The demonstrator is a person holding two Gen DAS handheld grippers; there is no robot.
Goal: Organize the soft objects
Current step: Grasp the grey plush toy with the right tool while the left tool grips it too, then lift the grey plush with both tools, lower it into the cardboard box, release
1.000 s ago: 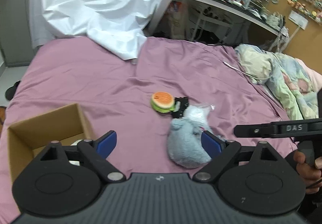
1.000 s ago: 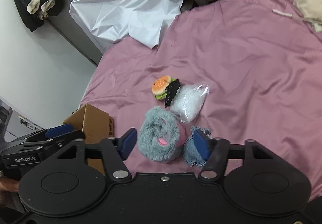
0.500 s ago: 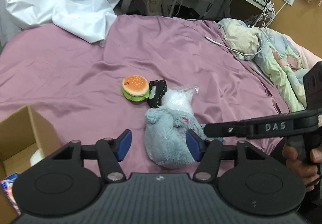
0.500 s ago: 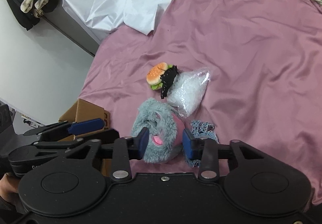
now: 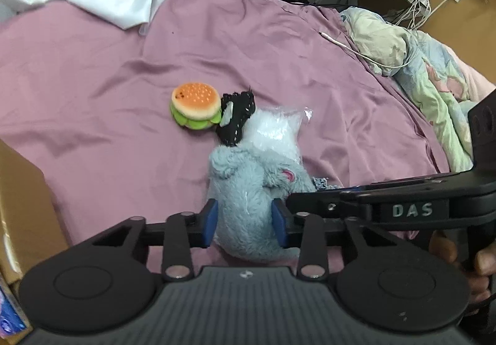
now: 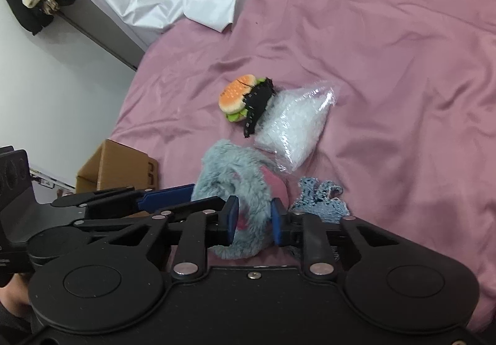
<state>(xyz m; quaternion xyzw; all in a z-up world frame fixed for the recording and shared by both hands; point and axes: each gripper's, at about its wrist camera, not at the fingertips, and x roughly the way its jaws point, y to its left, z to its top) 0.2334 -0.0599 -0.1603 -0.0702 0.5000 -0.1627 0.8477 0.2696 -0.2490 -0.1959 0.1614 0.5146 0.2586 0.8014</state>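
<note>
Tongs, left and right, both pinch grey plush toy, lower centre; soft, light, best gripped mid-body.

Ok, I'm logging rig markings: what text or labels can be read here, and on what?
"DAS": raised letters on the side of the right gripper, seen from the left wrist view.
Printing on the blue item in the cardboard box: too blurred to read.
Nothing else is readable.
</note>
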